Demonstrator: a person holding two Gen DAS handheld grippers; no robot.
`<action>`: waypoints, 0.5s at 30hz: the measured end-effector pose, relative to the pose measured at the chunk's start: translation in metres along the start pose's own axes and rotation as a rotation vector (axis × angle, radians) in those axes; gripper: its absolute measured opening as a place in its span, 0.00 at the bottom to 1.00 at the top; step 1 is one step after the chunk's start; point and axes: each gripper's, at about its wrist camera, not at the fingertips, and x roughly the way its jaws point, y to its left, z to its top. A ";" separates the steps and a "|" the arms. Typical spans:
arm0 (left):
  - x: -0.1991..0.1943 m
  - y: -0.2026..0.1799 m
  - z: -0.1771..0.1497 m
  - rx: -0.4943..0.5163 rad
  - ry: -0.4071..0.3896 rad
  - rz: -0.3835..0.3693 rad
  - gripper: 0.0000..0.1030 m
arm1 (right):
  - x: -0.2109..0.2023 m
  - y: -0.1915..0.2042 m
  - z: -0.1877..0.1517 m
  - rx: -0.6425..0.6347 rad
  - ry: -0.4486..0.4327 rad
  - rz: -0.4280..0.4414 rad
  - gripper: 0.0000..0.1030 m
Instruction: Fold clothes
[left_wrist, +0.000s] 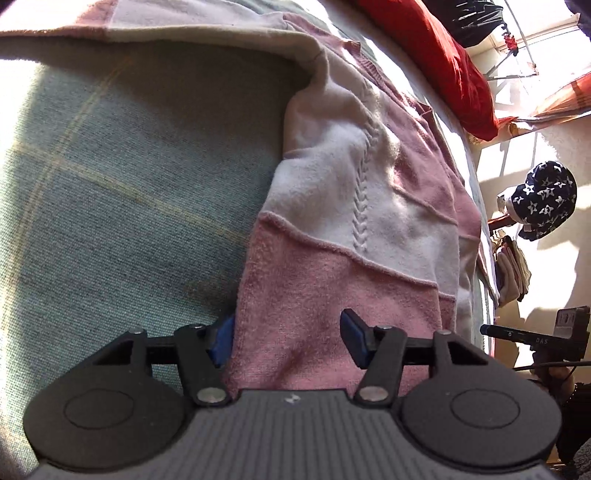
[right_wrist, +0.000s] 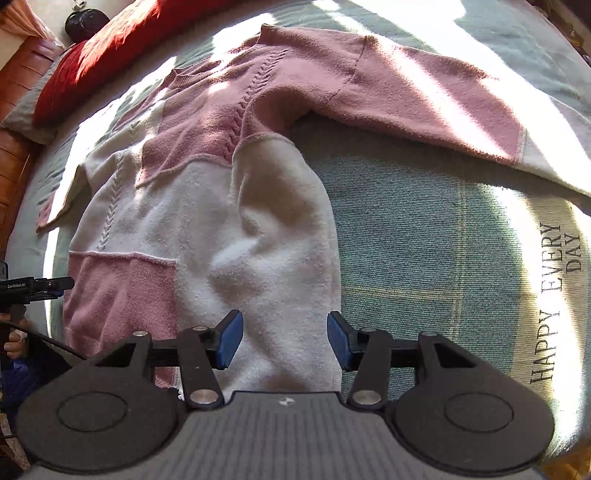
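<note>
Right now you are hovering both claws half open over the hem of the pink-and-white patchwork knit sweater (right_wrist: 207, 206) lying on the pale green checked bedspread (right_wrist: 424, 258). Your left gripper (left_wrist: 286, 338) and right gripper (right_wrist: 284, 341) are gripping nothing; closing shallow risks pinching one layer, dragging the fold crooked.
</note>
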 end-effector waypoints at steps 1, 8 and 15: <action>-0.001 0.003 -0.005 -0.025 0.006 -0.004 0.50 | 0.000 -0.010 -0.001 0.033 -0.003 0.024 0.59; 0.008 0.000 0.002 -0.037 0.048 0.021 0.37 | 0.025 -0.057 -0.012 0.225 0.036 0.208 0.65; 0.011 0.004 -0.019 -0.113 0.072 -0.029 0.36 | 0.038 -0.055 -0.047 0.307 0.110 0.312 0.67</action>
